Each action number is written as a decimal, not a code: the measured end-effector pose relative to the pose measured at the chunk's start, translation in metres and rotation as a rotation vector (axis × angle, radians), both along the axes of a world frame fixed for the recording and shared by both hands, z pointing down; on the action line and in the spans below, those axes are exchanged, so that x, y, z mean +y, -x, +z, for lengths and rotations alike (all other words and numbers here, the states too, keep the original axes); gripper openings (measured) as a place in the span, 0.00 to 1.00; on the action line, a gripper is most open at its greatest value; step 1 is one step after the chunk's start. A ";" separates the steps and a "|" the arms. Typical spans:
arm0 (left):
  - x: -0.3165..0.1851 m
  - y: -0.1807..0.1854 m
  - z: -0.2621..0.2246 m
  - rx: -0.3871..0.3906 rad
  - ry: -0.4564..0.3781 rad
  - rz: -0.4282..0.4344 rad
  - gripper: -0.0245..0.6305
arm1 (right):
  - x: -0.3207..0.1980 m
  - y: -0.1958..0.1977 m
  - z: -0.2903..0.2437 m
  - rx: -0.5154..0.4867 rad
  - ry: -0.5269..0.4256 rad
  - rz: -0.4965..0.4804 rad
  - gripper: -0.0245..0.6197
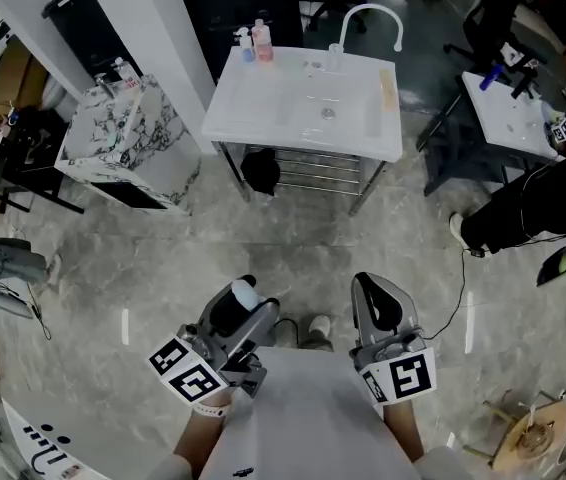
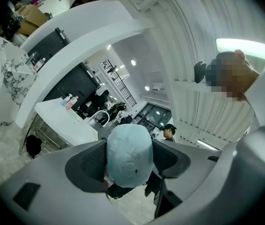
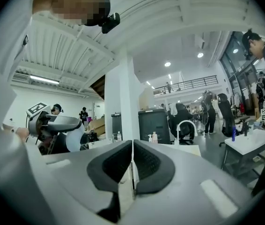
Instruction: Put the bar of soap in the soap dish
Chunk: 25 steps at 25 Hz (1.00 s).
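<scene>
My left gripper (image 2: 128, 165) is clamped wide on the rounded soap bar (image 2: 129, 149), right gripper (image 3: 131, 165) closed on nothing; I'd worry the slick bar squirts out before I reach the sink (image 1: 308, 103).

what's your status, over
Left gripper clamped on bar of soap. Right gripper shut, empty. Sink table ahead across floor, nothing seen between.

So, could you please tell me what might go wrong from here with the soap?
1. The bar of soap is rounded and looks smooth, and the left gripper pinches it only at its sides. It could slip out on the way to the sink and land on the floor.
2. A cable lies on the floor towards the sink, so it may be a trip hazard.
</scene>
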<state>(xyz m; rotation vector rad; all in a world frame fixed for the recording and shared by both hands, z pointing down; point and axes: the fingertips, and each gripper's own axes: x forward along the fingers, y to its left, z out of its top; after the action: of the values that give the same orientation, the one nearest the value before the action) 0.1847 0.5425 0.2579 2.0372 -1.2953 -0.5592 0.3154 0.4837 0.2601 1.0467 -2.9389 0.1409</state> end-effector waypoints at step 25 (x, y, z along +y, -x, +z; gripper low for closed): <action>0.039 0.239 0.009 0.108 -0.049 -0.054 0.49 | 0.028 0.230 -0.018 0.109 -0.123 0.055 0.06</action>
<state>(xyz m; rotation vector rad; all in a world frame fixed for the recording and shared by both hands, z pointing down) -0.0544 0.5820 0.2669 1.9876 -1.2867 -0.7220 0.0859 0.5117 0.2418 1.1127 -2.8530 -0.0950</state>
